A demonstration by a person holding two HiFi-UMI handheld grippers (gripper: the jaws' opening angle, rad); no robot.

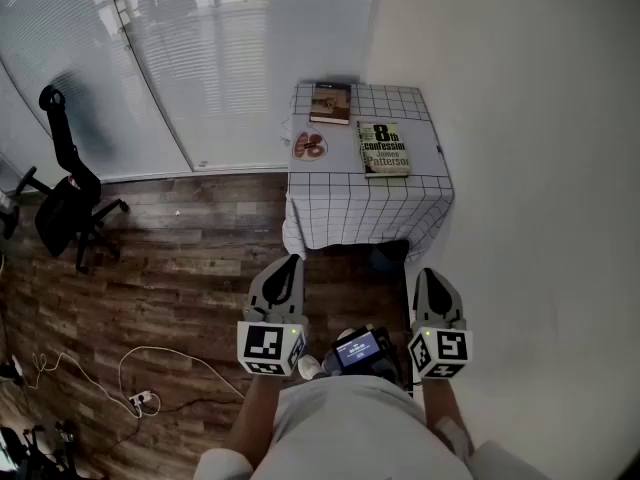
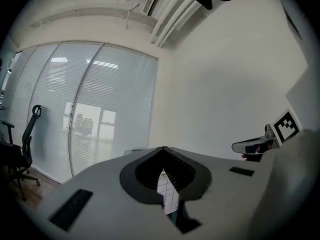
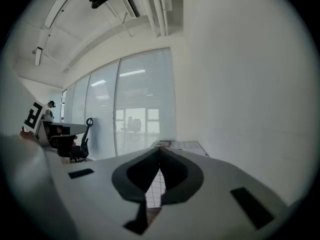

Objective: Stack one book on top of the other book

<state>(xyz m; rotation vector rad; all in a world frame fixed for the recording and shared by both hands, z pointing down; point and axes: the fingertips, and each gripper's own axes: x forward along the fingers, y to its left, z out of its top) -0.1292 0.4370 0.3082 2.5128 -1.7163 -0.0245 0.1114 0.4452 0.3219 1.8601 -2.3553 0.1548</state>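
Observation:
Two books lie apart on a small table with a white checked cloth (image 1: 340, 208) in the head view. A green-and-white paperback (image 1: 383, 149) lies at the right, and a smaller dark book (image 1: 331, 103) lies at the far edge. My left gripper (image 1: 283, 264) and right gripper (image 1: 430, 274) hang well short of the table, over the floor, both shut and empty. In the left gripper view the left gripper (image 2: 163, 149) has its jaws closed tip to tip. In the right gripper view the right gripper (image 3: 160, 149) stands the same way, with the table top (image 3: 187, 145) far ahead.
A small round reddish item (image 1: 309, 146) lies on the cloth left of the paperback. A white wall runs along the right. Blinds cover glass panels behind the table. A black office chair (image 1: 62, 203) stands at left, and a white cable (image 1: 160, 363) lies on the wood floor.

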